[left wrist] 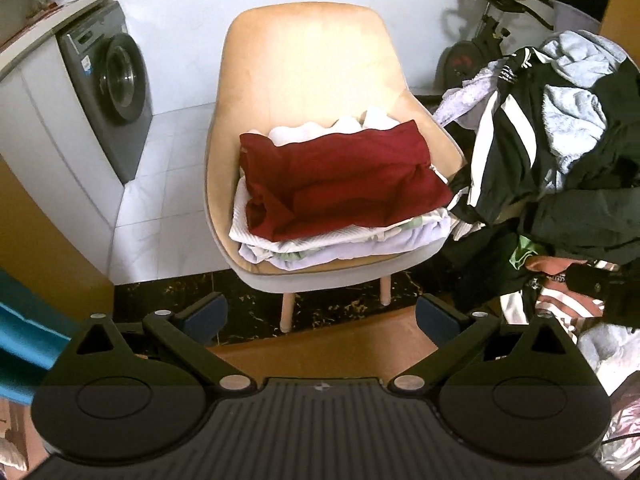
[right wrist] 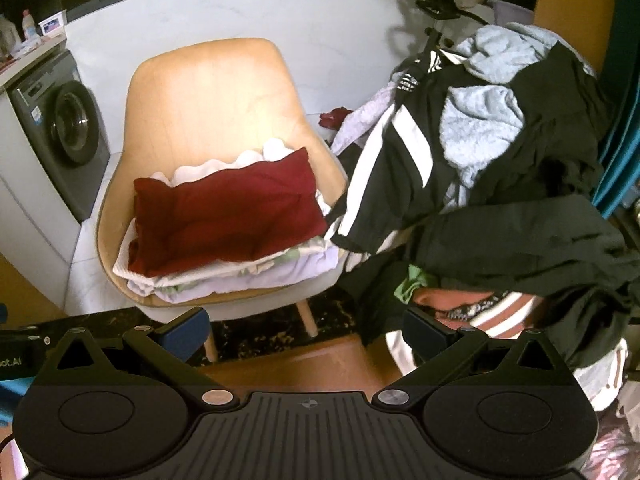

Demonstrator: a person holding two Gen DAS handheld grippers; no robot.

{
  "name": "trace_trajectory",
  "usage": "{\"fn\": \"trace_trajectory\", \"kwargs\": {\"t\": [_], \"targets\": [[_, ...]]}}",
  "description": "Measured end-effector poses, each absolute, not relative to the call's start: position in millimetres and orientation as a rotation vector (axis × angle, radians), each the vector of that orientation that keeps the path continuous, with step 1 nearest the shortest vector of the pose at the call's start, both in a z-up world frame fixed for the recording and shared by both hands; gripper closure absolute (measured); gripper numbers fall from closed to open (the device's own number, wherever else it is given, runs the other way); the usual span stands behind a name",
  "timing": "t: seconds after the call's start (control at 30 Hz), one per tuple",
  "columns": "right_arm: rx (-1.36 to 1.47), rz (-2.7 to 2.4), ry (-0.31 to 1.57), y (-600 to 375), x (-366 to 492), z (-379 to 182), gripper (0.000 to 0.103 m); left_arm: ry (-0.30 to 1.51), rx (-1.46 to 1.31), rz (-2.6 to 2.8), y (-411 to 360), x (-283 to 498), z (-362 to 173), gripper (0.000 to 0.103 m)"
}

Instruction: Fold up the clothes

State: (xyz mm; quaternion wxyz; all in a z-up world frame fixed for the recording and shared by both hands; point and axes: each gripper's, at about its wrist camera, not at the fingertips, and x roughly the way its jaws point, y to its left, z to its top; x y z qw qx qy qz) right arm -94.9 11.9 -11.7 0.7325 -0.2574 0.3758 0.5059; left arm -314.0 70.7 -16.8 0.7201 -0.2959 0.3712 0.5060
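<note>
A folded dark red garment [left wrist: 340, 184] [right wrist: 228, 216] tops a stack of folded white and lilac clothes [left wrist: 320, 246] [right wrist: 224, 280] on the seat of a beige chair [left wrist: 308, 64] [right wrist: 200, 92]. To the right rises a heap of unfolded clothes: a black jacket with white stripes [left wrist: 516, 128] [right wrist: 404, 152], a light blue fleece [left wrist: 576, 120] [right wrist: 480, 128], a striped pink piece [right wrist: 504, 314]. My left gripper [left wrist: 322, 318] hangs open in front of the chair, holding nothing. My right gripper [right wrist: 306, 330] is open too, its right finger close to the heap.
A grey washing machine [left wrist: 112, 88] [right wrist: 60, 128] stands under a counter at the left. An exercise bike [left wrist: 488, 12] is behind the heap. White floor tiles [left wrist: 160, 184] lie beside the chair, and a brown surface [left wrist: 320, 354] is just below the grippers.
</note>
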Motion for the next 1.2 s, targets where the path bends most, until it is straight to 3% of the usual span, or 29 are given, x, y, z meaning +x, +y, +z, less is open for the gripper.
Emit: {"fn": "trace_trajectory", "kwargs": {"t": [0.63, 1.2], "targets": [[-0.551, 1.174, 0.795, -81.1, -41.7, 0.0, 0.001, 0.819, -0.675, 1.162, -11.4, -265.7, -2.5, 0.001], [-0.527, 1.218, 0.749, -108.7, -15.1, 13.0, 0.001, 0.789, -0.65, 1.182, -44.7, -243.8, 9.1, 0.001]]}}
